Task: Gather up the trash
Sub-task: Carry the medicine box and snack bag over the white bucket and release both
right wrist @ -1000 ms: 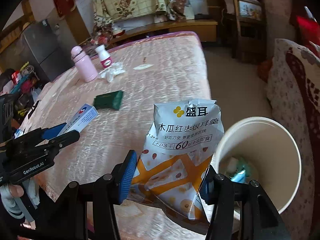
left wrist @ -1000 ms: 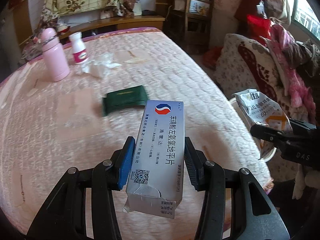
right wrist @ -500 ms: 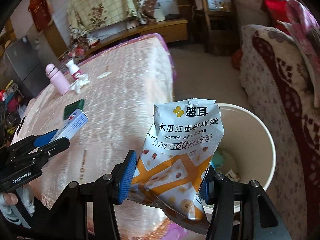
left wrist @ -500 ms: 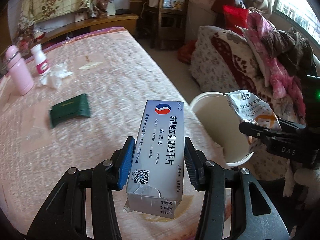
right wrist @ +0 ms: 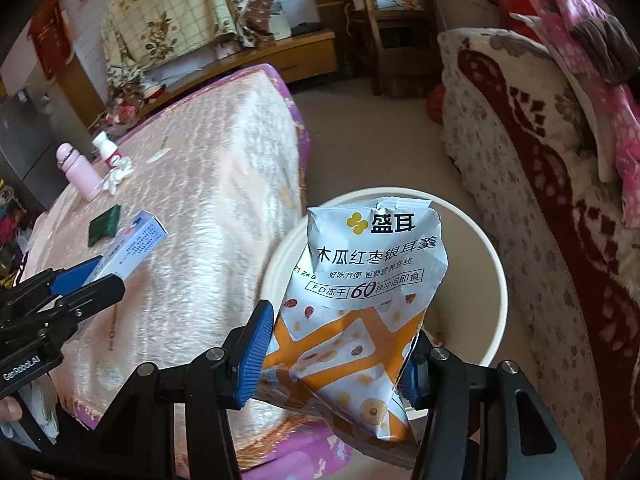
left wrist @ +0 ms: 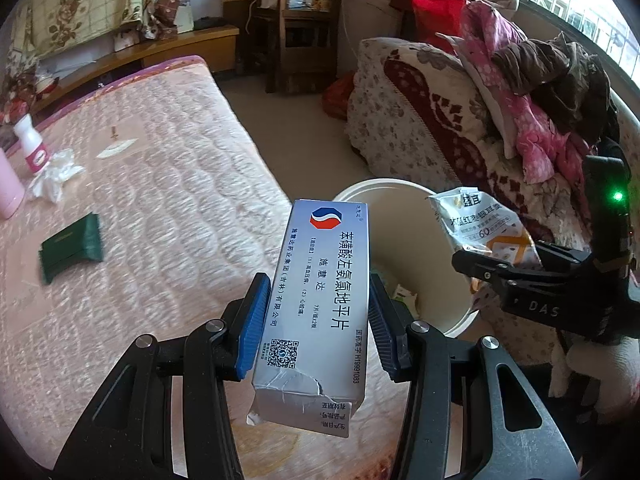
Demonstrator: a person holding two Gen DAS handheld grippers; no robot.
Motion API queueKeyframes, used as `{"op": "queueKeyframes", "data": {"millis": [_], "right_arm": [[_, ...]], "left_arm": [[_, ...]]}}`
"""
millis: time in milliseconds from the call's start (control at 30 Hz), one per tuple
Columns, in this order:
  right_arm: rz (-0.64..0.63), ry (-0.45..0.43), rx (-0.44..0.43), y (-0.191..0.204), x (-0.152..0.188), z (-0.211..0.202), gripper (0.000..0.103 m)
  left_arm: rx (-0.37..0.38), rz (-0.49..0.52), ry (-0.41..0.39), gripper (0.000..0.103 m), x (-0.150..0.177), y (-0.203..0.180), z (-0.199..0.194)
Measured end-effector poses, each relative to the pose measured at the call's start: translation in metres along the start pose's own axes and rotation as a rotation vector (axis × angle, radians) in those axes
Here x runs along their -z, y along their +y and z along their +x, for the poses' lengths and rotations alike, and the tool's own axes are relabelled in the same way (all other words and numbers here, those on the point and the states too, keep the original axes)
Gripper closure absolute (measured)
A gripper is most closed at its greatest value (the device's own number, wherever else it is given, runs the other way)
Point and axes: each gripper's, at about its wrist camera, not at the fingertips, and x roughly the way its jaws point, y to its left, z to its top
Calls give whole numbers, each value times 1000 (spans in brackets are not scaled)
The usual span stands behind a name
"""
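My left gripper (left wrist: 318,324) is shut on a white-and-blue medicine box (left wrist: 316,300), held above the bed's edge just short of the round white trash bin (left wrist: 460,312). My right gripper (right wrist: 336,350) is shut on a white-and-orange snack packet (right wrist: 360,300) and holds it over the bin (right wrist: 494,280), which stands on the floor beside the bed. The packet also shows in the left wrist view (left wrist: 480,220), and the box in the right wrist view (right wrist: 132,248). Some scraps lie in the bin's bottom.
On the pink quilted bed (left wrist: 160,200) lie a dark green wallet (left wrist: 70,246), crumpled tissue (left wrist: 54,178), a small white bottle (left wrist: 32,144) and a pink flask (right wrist: 78,174). A floral sofa (right wrist: 540,200) heaped with clothes stands right of the bin.
Both grippers have swung right from over the bed toward the bin, each still holding its item. The packet now hangs over the bin's opening.
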Motion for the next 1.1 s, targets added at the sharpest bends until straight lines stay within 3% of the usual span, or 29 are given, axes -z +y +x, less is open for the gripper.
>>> {"op": "queueKeyframes", "data": {"millis": [633, 1100], "right_arm": [[120, 37, 18, -50, 8, 26, 50], [134, 52, 32, -59, 10, 32, 49]], "left_arm": [[82, -5, 71, 57, -21, -35, 56], [81, -3, 84, 57, -32, -45, 76]]}}
